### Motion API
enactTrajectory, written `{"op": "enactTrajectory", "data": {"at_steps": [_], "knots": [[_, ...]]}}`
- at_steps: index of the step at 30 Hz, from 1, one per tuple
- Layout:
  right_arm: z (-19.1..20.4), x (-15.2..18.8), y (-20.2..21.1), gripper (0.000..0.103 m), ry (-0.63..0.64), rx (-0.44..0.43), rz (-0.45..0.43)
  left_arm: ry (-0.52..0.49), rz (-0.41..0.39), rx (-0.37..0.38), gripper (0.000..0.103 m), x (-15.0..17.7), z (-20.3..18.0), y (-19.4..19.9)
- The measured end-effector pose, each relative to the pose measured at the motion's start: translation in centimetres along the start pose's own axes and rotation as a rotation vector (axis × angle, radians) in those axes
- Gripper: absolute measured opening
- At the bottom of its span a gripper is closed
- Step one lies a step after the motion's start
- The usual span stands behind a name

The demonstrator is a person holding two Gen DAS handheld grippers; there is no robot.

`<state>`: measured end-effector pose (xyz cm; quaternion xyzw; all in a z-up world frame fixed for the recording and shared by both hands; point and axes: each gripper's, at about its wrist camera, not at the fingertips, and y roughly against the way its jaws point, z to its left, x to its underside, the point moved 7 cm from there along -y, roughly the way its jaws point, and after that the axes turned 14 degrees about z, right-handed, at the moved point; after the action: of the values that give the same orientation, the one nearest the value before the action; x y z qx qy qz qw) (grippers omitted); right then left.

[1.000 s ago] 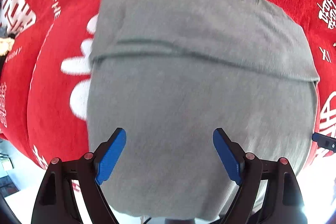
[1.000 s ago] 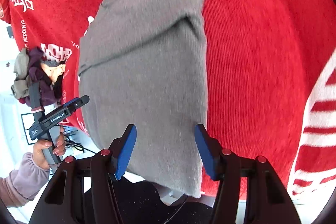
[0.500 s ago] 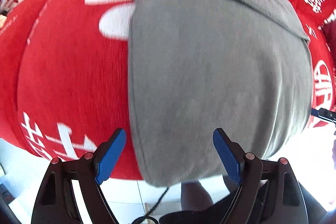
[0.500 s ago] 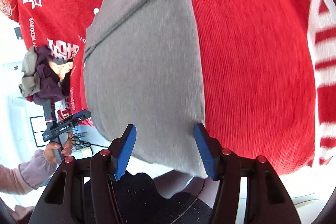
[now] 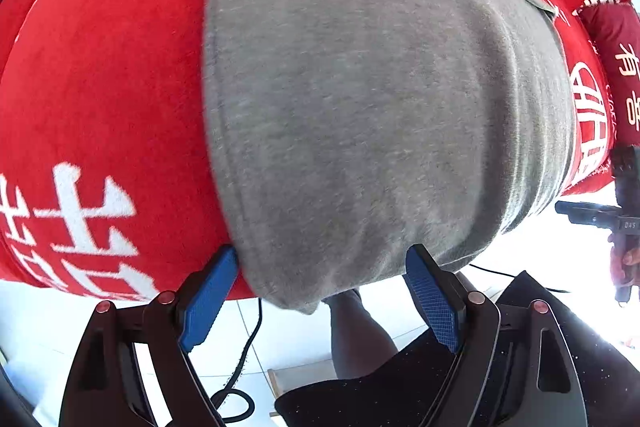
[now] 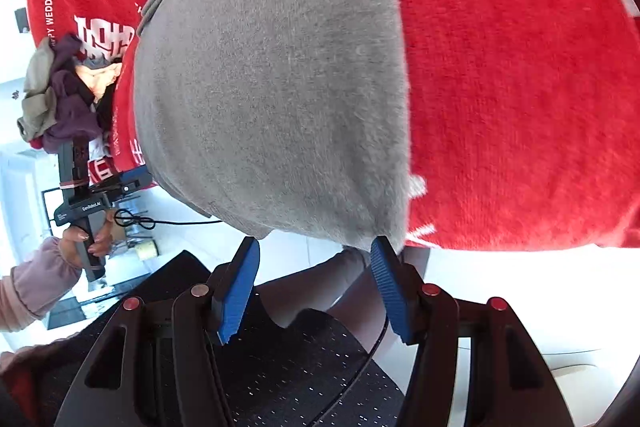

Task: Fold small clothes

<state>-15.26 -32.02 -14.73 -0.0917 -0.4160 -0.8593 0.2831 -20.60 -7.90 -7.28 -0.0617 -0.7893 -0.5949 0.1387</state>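
A grey garment (image 5: 380, 99) lies flat on a red cloth-covered table, its top part folded over; its near hem hangs slightly over the table's front edge. It fills the right wrist view (image 6: 272, 87) too. My left gripper (image 5: 320, 291) is open, its blue pads either side of the garment's near left corner. My right gripper (image 6: 314, 283) is open, its pads straddling the near right corner. Neither holds the cloth.
The red tablecloth (image 5: 100, 87) carries white lettering. A pile of other clothes (image 6: 60, 99) sits at the table's left end. The left gripper also shows in the right wrist view (image 6: 84, 203). A red cushion (image 5: 616, 67) lies at the right.
Both grippers have pulled back toward me and dropped to the table's front edge, from over the garment to its near corners. The garment has not moved.
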Motion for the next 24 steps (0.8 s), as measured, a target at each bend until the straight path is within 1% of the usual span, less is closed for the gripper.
{"op": "enactTrajectory", "data": {"at_steps": [3, 5, 6, 7, 9, 11, 13, 15, 16, 18, 21, 24], "knots": [[-0.5, -0.2, 1.4, 0.062, -0.018, 0.014, -0.06, -0.003, 0.003, 0.015, 0.086, 0.1, 1.2, -0.3], [-0.8, -0.8, 1.9, 0.062, -0.026, 0.003, -0.089, -0.03, 0.012, 0.049, 0.086, 0.0, 0.6, -0.6], [-1.0, -1.2, 1.8, 0.062, -0.035, -0.007, -0.093, -0.041, 0.014, 0.052, 0.086, 0.0, 0.3, -0.8], [-1.2, -1.4, 1.5, 0.062, -0.036, -0.02, -0.087, -0.058, 0.017, 0.043, 0.086, -0.1, -0.3, -1.0], [-0.5, -1.9, 0.5, 0.064, -0.009, -0.034, -0.064, -0.066, 0.016, 0.057, 0.086, -0.3, -1.3, -1.3], [0.4, -2.0, -0.5, 0.064, 0.019, -0.055, -0.041, -0.06, 0.012, 0.111, 0.086, -0.4, -2.1, -1.2], [1.0, -2.1, -1.1, 0.064, 0.028, -0.086, -0.034, -0.058, 0.014, 0.15, 0.086, -0.4, -2.4, -1.2], [1.1, -2.2, -1.4, 0.064, 0.021, -0.114, -0.04, -0.065, 0.019, 0.157, 0.086, -0.2, -2.7, -1.3], [1.2, -2.1, -1.6, 0.064, 0.018, -0.123, -0.039, -0.068, 0.021, 0.156, 0.086, 0.2, -2.9, -2.2], [1.7, -2.0, -1.9, 0.064, 0.027, -0.142, -0.025, -0.068, 0.021, 0.162, 0.086, 0.4, -3.1, -2.4], [2.2, -1.7, -3.2, 0.064, 0.055, -0.111, 0.026, -0.058, 0.029, 0.173, 0.086, 0.1, -2.8, -2.4], [2.5, -2.1, -4.8, 0.064, 0.044, -0.083, 0.056, -0.06, 0.033, 0.165, 0.085, 0.1, -2.7, -2.5]]}}
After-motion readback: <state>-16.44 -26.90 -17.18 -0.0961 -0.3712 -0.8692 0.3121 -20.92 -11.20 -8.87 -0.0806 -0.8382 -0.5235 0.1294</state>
